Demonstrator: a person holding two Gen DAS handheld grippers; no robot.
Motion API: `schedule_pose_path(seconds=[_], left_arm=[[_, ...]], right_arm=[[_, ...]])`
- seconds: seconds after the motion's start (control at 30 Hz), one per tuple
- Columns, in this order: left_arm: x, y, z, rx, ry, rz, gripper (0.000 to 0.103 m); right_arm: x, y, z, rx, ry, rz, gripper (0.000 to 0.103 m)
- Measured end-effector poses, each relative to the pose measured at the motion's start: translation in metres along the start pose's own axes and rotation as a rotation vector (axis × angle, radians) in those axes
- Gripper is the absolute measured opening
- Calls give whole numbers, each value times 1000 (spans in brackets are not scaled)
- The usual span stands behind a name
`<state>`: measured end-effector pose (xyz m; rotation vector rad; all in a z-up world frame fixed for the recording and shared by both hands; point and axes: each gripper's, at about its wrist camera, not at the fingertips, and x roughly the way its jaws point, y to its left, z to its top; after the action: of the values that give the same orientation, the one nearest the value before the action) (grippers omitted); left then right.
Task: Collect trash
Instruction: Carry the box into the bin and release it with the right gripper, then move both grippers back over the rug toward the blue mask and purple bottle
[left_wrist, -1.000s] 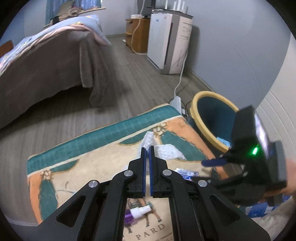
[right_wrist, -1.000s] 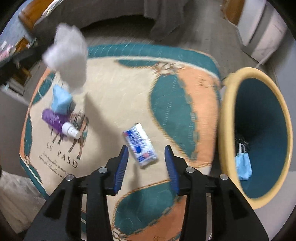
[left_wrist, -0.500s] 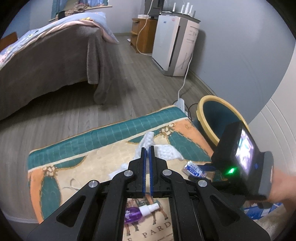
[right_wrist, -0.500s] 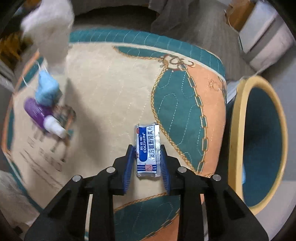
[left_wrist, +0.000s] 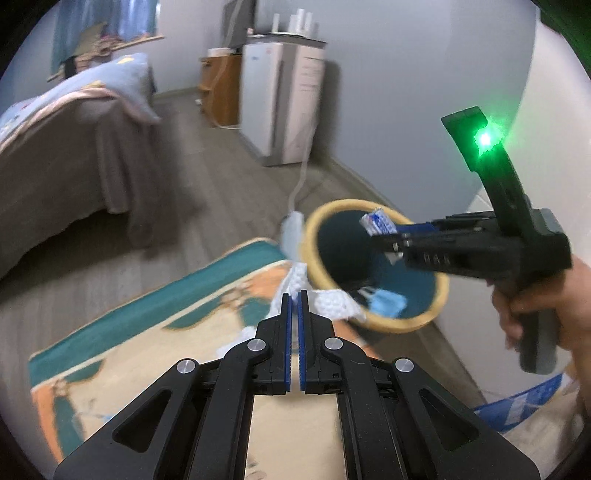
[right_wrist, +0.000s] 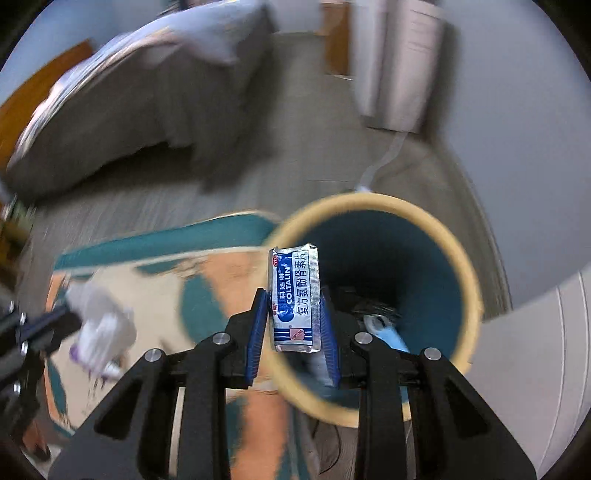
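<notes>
The bed (left_wrist: 70, 147) with a grey cover fills the far left of the room, and a white appliance (left_wrist: 280, 103) stands against the far wall with a wooden cabinet (left_wrist: 218, 88) just beside it on the left. On the wooden floor (left_wrist: 221, 192) lies a rug (left_wrist: 155, 325) in cream, teal and orange colours, and at its right far corner stands the trash bin (left_wrist: 384, 325), teal inside with a yellow rim, near the wall. At the bottom of the bin a light blue face mask (left_wrist: 386, 301) is lying. The right gripper (right_wrist: 293, 321), held by a hand (left_wrist: 543, 306) at the right side, is over the opening of the bin; its jaws have just been closing and they are clamped on a silver and blue medicine sachet (right_wrist: 294, 299), which stands upright between the blue pads and is lifted off the rug, above the bin mouth. The left gripper (left_wrist: 294, 306) is nearer, above the rug, with its jaws pressed together on a crumpled white paper towel (left_wrist: 332, 302) that sticks out beyond the fingertips, close to the near rim of the bin. In the right wrist view, a purple spray bottle (right_wrist: 86, 360) is partly seen on the rug at the left, blurred, behind the hanging towel
</notes>
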<state>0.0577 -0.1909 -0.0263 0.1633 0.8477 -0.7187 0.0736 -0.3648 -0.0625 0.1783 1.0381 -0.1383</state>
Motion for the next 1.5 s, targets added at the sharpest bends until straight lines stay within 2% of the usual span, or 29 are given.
schedule_pose_path(seconds=[0.2, 0.4, 0.47, 0.5, 0.53, 0.57, 0.6, 0.67, 0.73, 0.77, 0.83, 0.93, 1.03, 1.2, 1.5], left_arm=[[40, -42, 22, 62, 37, -63, 4], [58, -70, 52, 98, -23, -103, 5], [62, -70, 59, 79, -17, -100, 11], [63, -69, 60, 69, -16, -94, 18], [62, -67, 60, 65, -19, -94, 32], [61, -66, 60, 62, -23, -93, 41], [59, -62, 57, 57, -30, -88, 53], [57, -54, 55, 45, -23, -74, 54], [52, -43, 51, 26, -12, -60, 58], [49, -37, 48, 19, -10, -53, 61], [38, -23, 41, 11, -9, -6, 80], [16, 2, 31, 0, -17, 74, 91], [-10, 32, 18, -29, -18, 156, 94], [-55, 80, -3, -114, -9, 245, 95], [-114, 147, -68, -235, -16, 394, 96]], right_arm=[[13, -88, -13, 275, 28, -46, 27], [8, -107, -13, 367, -11, -45, 28], [6, -109, -16, 387, -11, -28, 30], [8, -110, -15, 388, -6, -23, 39], [9, -109, -16, 382, 0, -22, 49], [12, -107, -12, 377, 1, -25, 52], [11, -106, -11, 371, 2, -25, 55], [12, -104, -9, 367, -1, -14, 58], [10, -101, -8, 360, -6, -6, 71], [8, -97, -6, 348, -7, 3, 75], [9, -82, -1, 309, -7, 24, 88], [9, -52, 8, 224, -12, 51, 95], [4, -16, 14, 116, -25, 73, 97], [-1, 46, 16, -82, -48, 101, 97], [2, 148, -10, -377, -34, 165, 97]])
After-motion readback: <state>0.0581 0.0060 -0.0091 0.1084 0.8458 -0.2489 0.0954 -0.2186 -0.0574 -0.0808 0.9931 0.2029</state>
